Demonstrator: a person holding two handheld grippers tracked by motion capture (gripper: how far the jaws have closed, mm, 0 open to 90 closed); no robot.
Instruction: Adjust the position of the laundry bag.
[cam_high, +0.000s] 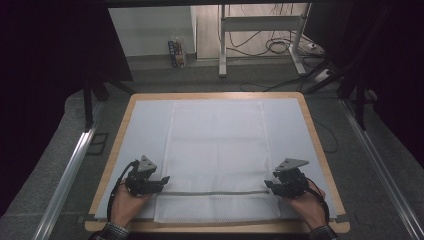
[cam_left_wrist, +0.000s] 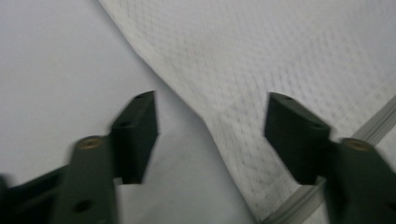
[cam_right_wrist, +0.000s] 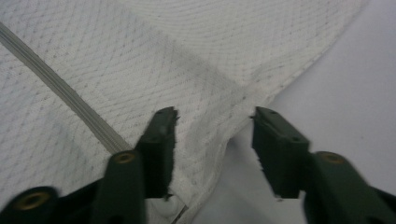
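A white mesh bag (cam_high: 217, 150) lies flat on a pale sheet (cam_high: 145, 125), with a grey zipper (cam_high: 215, 193) running across it near the front. My left gripper (cam_high: 165, 180) sits at the zipper's left end, held in a hand. In the left gripper view the left gripper (cam_left_wrist: 212, 126) stands open over the edge of the mesh bag (cam_left_wrist: 289, 51), touching nothing. My right gripper (cam_high: 267, 184) is at the zipper's right end. In the right gripper view the right gripper (cam_right_wrist: 215, 126) is open, and a raised fold of the mesh bag's (cam_right_wrist: 140, 56) edge lies between the jaws, unpressed.
The sheet covers a wooden table (cam_high: 320, 145) whose rim shows all round. Metal rails run along the floor at the left (cam_high: 70, 170) and right (cam_high: 385, 175). A desk frame (cam_high: 222, 45) and cables stand behind the table.
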